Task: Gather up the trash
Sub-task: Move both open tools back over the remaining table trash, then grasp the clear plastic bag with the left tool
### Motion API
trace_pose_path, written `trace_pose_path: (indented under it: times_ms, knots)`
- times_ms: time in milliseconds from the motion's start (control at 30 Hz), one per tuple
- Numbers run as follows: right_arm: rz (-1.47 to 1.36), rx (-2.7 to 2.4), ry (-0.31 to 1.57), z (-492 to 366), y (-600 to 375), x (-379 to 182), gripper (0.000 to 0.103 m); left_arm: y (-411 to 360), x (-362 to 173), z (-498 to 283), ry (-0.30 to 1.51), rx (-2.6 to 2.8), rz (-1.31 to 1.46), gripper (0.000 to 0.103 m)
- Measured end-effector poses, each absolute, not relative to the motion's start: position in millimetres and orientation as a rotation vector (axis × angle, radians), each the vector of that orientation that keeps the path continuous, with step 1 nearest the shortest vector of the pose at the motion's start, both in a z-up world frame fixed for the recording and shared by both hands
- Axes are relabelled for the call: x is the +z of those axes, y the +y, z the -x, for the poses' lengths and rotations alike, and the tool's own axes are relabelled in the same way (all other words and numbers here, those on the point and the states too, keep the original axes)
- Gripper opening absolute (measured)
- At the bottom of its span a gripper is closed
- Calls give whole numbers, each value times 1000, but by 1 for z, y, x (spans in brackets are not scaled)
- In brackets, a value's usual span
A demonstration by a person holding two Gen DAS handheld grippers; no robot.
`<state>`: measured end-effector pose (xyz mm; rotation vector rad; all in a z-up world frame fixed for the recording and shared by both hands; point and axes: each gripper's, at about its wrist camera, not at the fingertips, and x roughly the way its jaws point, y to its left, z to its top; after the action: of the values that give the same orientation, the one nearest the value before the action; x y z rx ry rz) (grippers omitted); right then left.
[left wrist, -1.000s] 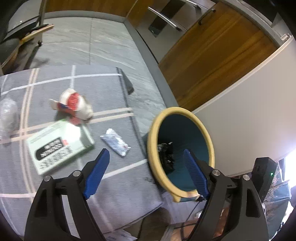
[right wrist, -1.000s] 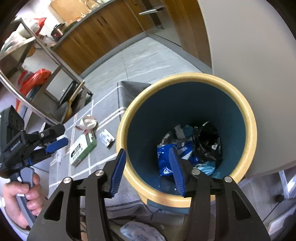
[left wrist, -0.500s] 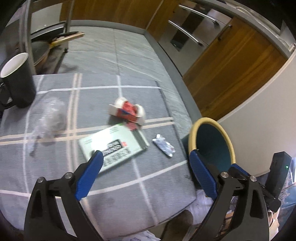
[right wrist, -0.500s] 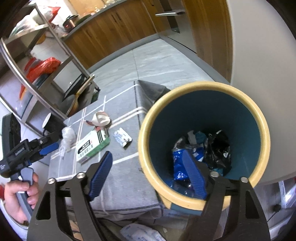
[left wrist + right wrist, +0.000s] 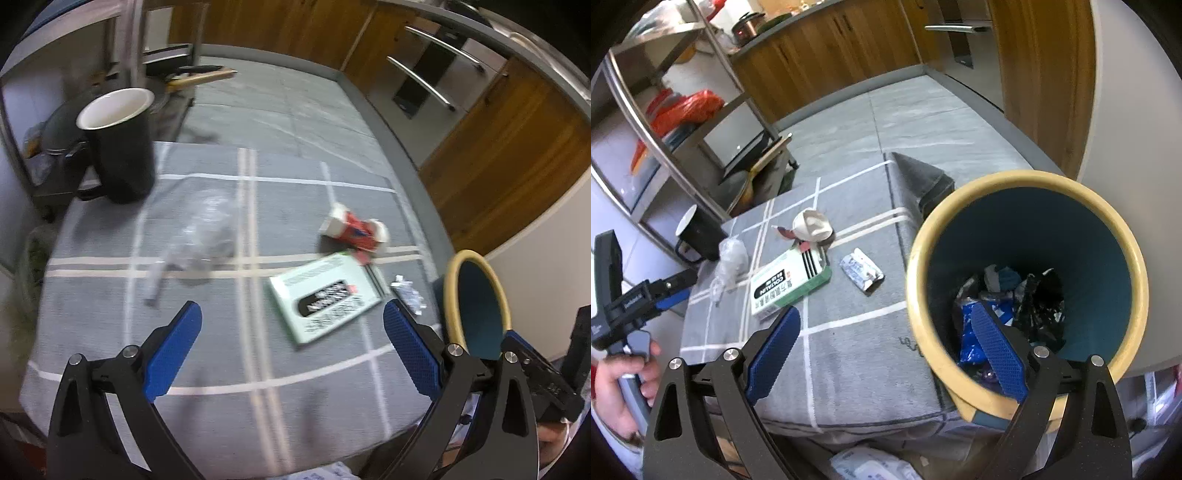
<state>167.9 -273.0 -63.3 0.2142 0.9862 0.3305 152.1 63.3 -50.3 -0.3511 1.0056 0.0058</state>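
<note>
On the grey checked tablecloth (image 5: 258, 350) lie a green-white medicine box (image 5: 325, 295) (image 5: 790, 282), a crushed red-white paper cup (image 5: 356, 230) (image 5: 812, 225), a small foil wrapper (image 5: 408, 295) (image 5: 860, 271) and a clear plastic bag (image 5: 207, 236) (image 5: 729, 260). A yellow-rimmed blue bin (image 5: 1027, 280) (image 5: 476, 306) beside the table's right edge holds wrappers. My left gripper (image 5: 291, 347) is open and empty above the near table edge. My right gripper (image 5: 886, 347) is open and empty, straddling the bin's near rim.
A black mug (image 5: 118, 144) (image 5: 700, 230) stands at the table's far left. A metal shelf rack (image 5: 676, 122) stands behind the table. Wooden cabinets (image 5: 509, 147) line the far wall. Plastic packaging (image 5: 871, 465) lies on the floor under the near edge.
My left gripper swung left from the bin to over the table, bringing the mug and plastic bag into view. My right gripper opened wide and drew back from the bin.
</note>
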Motion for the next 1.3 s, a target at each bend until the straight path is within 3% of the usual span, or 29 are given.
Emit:
trace_pose_path:
  times_ms: [667,767,833,900,1300]
  knots:
    - [-78,400,1008,-172,-211,-69,93,113,-95,-216,1050,133,186,94]
    - [-57,402,1019,-174,-207,-75,93,111,-110,-226,1081,117,171,79]
    - [-52,405,1029,-178,-204,-79,93,111,-117,-229,1099,113,164,49]
    - [-46,409,1034,-181,-200,-82,93,111,-124,-229,1120,118,164,32]
    - [-71,455,1055,-211,-169,-95,93,112,-95,-202,1077,93,232,28]
